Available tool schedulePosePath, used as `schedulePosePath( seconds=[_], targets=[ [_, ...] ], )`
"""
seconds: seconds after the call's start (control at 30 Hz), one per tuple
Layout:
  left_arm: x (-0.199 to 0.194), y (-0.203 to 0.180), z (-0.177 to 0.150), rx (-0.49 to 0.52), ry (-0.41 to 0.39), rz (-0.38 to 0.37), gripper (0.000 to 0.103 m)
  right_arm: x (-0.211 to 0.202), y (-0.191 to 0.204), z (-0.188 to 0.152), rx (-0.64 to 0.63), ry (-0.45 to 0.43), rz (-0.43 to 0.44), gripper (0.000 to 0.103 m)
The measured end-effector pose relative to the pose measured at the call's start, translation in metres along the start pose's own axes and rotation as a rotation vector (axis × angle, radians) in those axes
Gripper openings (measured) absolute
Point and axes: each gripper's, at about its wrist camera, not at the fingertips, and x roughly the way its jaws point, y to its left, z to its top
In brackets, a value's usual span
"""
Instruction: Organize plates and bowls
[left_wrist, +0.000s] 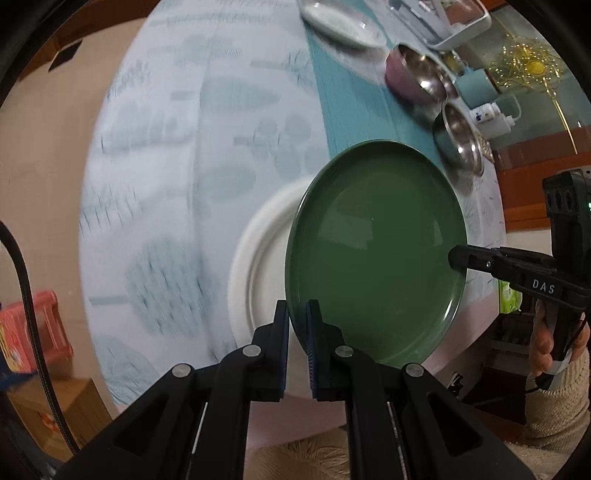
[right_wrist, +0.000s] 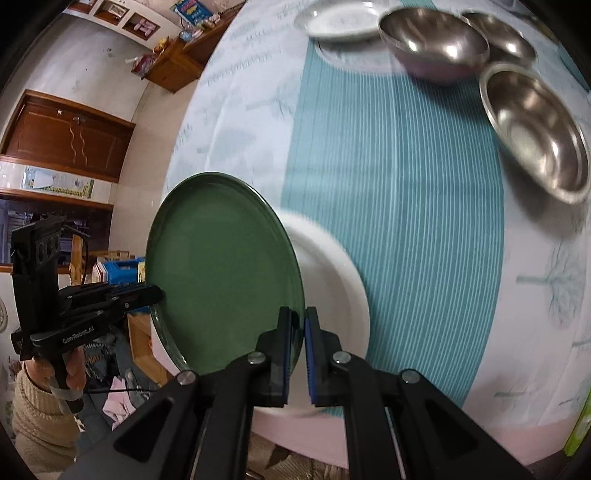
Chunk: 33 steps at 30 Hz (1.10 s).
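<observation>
A green plate (left_wrist: 376, 251) (right_wrist: 221, 266) is held up above a white plate (left_wrist: 258, 266) (right_wrist: 332, 295) near the table's front edge. My left gripper (left_wrist: 298, 325) is shut on the green plate's near rim. My right gripper (right_wrist: 298, 328) is shut on the opposite rim; it shows in the left wrist view (left_wrist: 458, 258) at the right. The left gripper shows in the right wrist view (right_wrist: 157, 293) on the left rim. Steel bowls (right_wrist: 535, 136) (left_wrist: 458, 144) and a purple-sided bowl (left_wrist: 410, 74) (right_wrist: 436, 40) stand at the back right.
A round table with a pale leaf-print cloth (left_wrist: 166, 155) and a teal striped runner (right_wrist: 399, 184). A clear glass plate (left_wrist: 340, 22) (right_wrist: 340, 18) lies at the far side. A white tray (left_wrist: 461, 26) stands beyond the bowls. Boxes sit on the floor at left (left_wrist: 33, 332).
</observation>
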Motion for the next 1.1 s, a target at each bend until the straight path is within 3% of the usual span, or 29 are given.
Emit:
schedulePosePath(
  seconds=[0.07,0.37,1.1],
  targets=[
    [0.011,0.003,-0.016,-0.012,0.014,0.005,0.006,0.008,-0.003,-0.012,-0.003,0.012,-0.003,0.007],
    [0.039,0.016,-0.031,-0.037,0.030,0.045,0.006,0.045,-0.019,-0.033,0.042,0.060,-0.005,0.007],
    [0.067,0.015,-0.005,-0.030,0.064,0.068,0.006,0.066,-0.019,-0.024,0.028,0.084,-0.062,0.008]
  ],
)
